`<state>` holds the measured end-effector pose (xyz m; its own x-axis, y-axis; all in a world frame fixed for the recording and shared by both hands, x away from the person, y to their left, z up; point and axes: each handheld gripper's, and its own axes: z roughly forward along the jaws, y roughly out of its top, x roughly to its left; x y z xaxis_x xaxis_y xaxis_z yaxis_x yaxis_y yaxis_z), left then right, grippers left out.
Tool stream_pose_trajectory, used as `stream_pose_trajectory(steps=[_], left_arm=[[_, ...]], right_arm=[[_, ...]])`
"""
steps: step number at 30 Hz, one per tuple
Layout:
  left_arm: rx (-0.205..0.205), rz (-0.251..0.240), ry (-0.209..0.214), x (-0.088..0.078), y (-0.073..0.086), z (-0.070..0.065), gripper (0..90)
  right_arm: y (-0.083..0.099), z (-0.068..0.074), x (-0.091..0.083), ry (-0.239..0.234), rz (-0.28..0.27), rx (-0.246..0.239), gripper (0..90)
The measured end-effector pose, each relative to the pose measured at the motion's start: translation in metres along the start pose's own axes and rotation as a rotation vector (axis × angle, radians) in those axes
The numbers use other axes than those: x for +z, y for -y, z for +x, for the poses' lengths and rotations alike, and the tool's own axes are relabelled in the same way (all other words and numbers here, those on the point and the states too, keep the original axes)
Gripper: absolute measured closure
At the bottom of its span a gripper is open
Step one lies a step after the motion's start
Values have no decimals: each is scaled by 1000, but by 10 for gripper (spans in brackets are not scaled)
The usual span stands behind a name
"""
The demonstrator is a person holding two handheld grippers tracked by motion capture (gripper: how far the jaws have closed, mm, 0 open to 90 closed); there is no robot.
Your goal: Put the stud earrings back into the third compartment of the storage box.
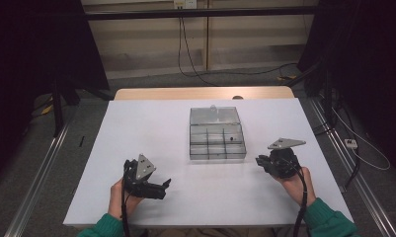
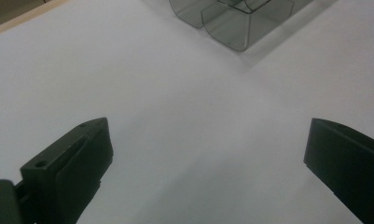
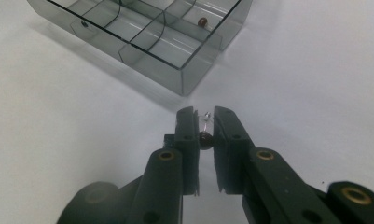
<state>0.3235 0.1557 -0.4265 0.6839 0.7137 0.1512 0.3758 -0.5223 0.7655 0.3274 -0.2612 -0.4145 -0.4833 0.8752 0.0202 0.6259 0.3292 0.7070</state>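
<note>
One small dark bead (image 3: 204, 138) sits pinched between the jaws of the right gripper (image 3: 204, 122), near their tips. It is round, glossy and brownish-red, with a thin silvery wire or pin rising from it toward the jaw tips, so its long axis runs along the jaws and points forward at the box (image 3: 142, 42). It hangs just above the white table (image 3: 315, 70), a short way off the box's near corner.

The right gripper is clenched on the bead, its jaws nearly together with the bead alone holding them apart. In the high view this gripper (image 1: 262, 162) lies low by the box's right front corner, aimed left at it.

The box is clear smoky plastic, split into small compartments, lid (image 1: 214, 115) thrown back. One similar bead (image 3: 202, 21) lies in a far compartment, and a tiny dark speck (image 3: 84, 23) shows in another.

The left gripper (image 2: 208, 154) is released, jaws spread wide over bare table with nothing between them; in the high view it (image 1: 164, 185) rests well left of the box, near the table's front edge.
</note>
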Motion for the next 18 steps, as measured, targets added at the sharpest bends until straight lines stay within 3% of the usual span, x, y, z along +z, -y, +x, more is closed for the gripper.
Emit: stream_pose_trajectory(steps=[18], left_arm=[[10,6,0,1,0,0,8]], right_arm=[[-17,3,-5,23,-92,-50,812]])
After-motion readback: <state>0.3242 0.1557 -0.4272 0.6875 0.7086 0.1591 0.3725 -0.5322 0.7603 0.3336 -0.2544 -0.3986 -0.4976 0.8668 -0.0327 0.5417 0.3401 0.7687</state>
